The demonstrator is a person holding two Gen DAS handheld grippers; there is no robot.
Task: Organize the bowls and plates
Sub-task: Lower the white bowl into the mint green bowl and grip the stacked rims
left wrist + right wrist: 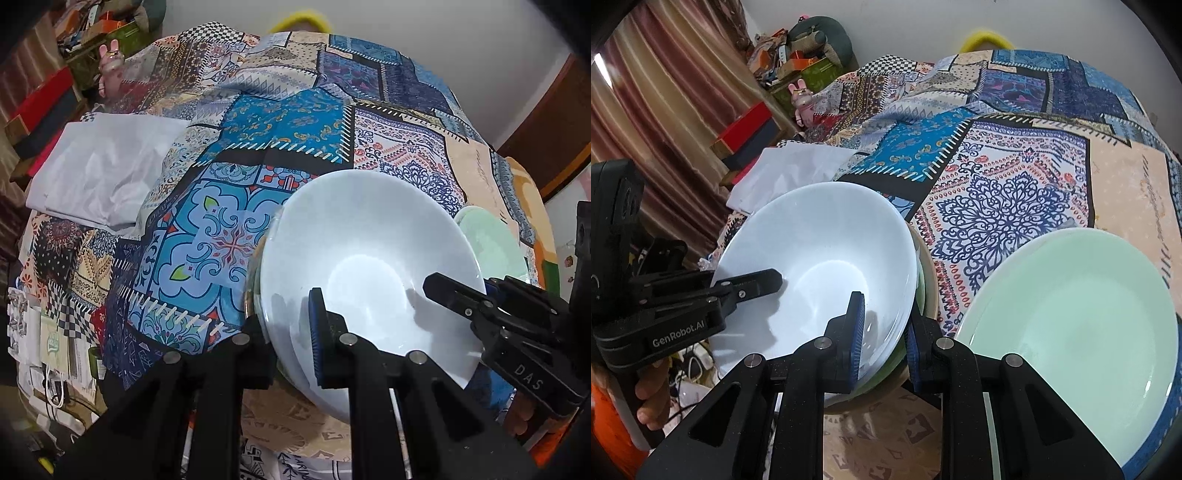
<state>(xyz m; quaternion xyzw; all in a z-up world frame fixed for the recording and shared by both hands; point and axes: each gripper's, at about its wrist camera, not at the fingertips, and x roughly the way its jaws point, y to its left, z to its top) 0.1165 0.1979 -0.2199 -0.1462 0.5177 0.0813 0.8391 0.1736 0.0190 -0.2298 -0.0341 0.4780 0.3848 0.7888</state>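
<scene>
While we look along both tools, we see the wide white ceramic bowl tilted above the patchwork-patterned tablecloth, nested on top of other bowls whose green rim shows beside it. The left gripper is closed on the near-left rim of this bowl stack, one finger inside and one outside, and the right gripper clamps the opposite rim in the same way. Just beside the stack, a round pale green plate lies on the cloth, near a crumpled white sheet.

Green plate partly cut off
</scene>
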